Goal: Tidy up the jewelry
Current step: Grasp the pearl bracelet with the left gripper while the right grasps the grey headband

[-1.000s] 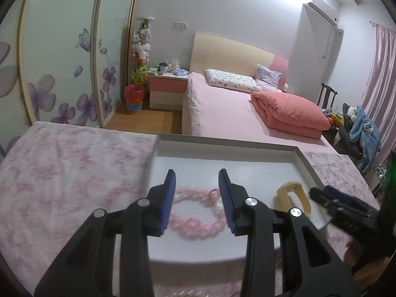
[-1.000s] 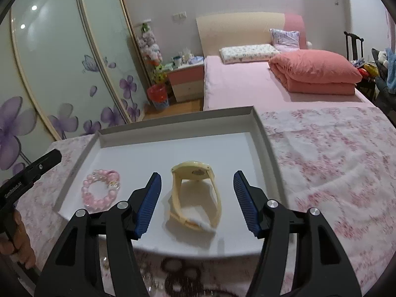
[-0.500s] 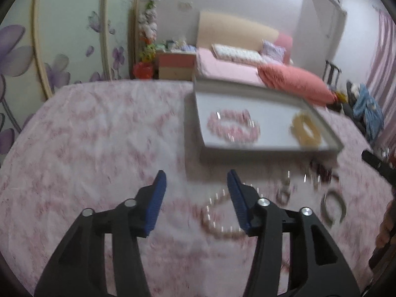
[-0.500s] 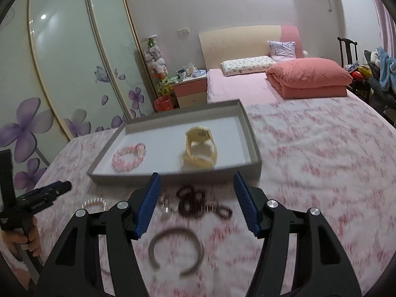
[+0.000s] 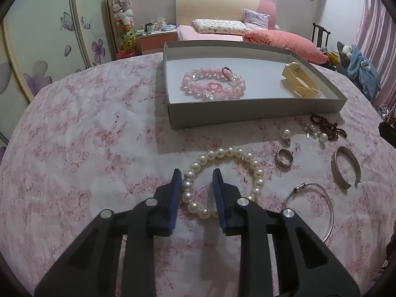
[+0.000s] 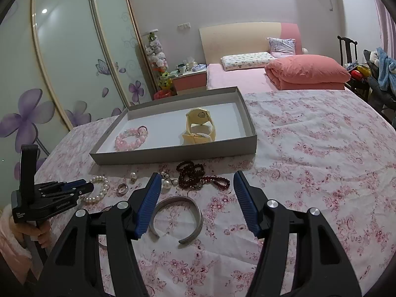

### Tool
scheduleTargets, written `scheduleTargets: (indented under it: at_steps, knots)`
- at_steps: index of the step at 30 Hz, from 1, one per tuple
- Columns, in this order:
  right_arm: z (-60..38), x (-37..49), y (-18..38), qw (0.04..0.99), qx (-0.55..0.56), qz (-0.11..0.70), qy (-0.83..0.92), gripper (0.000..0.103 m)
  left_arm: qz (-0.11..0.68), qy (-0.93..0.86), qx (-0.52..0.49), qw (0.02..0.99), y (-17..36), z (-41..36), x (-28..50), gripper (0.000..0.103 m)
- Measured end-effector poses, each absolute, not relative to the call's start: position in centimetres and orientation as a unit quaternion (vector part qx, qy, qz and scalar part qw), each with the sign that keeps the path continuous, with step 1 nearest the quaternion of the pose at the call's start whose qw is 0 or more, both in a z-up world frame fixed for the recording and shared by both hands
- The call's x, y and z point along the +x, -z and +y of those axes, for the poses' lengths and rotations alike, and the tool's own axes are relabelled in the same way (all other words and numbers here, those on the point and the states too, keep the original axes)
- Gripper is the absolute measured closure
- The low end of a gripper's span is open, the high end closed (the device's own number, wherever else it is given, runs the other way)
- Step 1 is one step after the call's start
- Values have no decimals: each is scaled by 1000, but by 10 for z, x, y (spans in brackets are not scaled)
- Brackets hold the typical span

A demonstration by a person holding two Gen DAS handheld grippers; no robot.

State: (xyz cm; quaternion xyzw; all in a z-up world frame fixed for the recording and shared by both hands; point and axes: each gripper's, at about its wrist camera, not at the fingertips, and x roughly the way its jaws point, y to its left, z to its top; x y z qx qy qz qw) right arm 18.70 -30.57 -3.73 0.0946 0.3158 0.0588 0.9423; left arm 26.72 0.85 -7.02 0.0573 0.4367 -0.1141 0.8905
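Note:
A white pearl bracelet (image 5: pixel 222 152) lies on the pink floral cloth in front of the grey tray (image 5: pixel 247 116). My left gripper (image 5: pixel 197 180) is down over it, jaws closing, with the bracelet's left strand between the pads; a gap still shows beside the right pad. From the right wrist view the left gripper (image 6: pixel 84 186) reaches the pearl bracelet (image 6: pixel 99 190). My right gripper (image 6: pixel 197 174) hovers open over a dark red bead bracelet (image 6: pixel 195 175) and a silver cuff (image 6: pixel 175 212), holding nothing. The tray holds a pink bead bracelet (image 5: pixel 212 84) and a yellow watch (image 5: pixel 299 81).
Loose on the cloth lie a ring (image 5: pixel 284 159), pearl earrings (image 5: pixel 287 135), a thin wire bangle (image 5: pixel 319 208) and the silver cuff (image 5: pixel 345 168). A person's hand in a pink sleeve (image 6: pixel 14 237) holds the left gripper. A bed stands behind the table.
Both grippers drew back from over the tray to the loose jewelry in front of it. The left one sank onto the pearl bracelet and its jaws narrowed.

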Motion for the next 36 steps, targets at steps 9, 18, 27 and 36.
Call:
scheduleTargets:
  at_steps: [9, 18, 27, 36]
  knots:
    - [-303, 184, 46, 939, 88, 328, -54, 42, 430, 87, 68, 896, 69, 10, 266, 93]
    - [-288, 187, 63, 925, 66, 371, -56, 41, 437, 30, 42, 898, 66, 58, 260, 93]
    - [-256, 199, 77, 910, 28, 411, -37, 25, 433, 15, 34, 901, 65, 79, 249, 93]
    - [-245, 215, 86, 897, 11, 441, -3, 24, 432, 17, 28, 901, 65, 78, 249, 93]
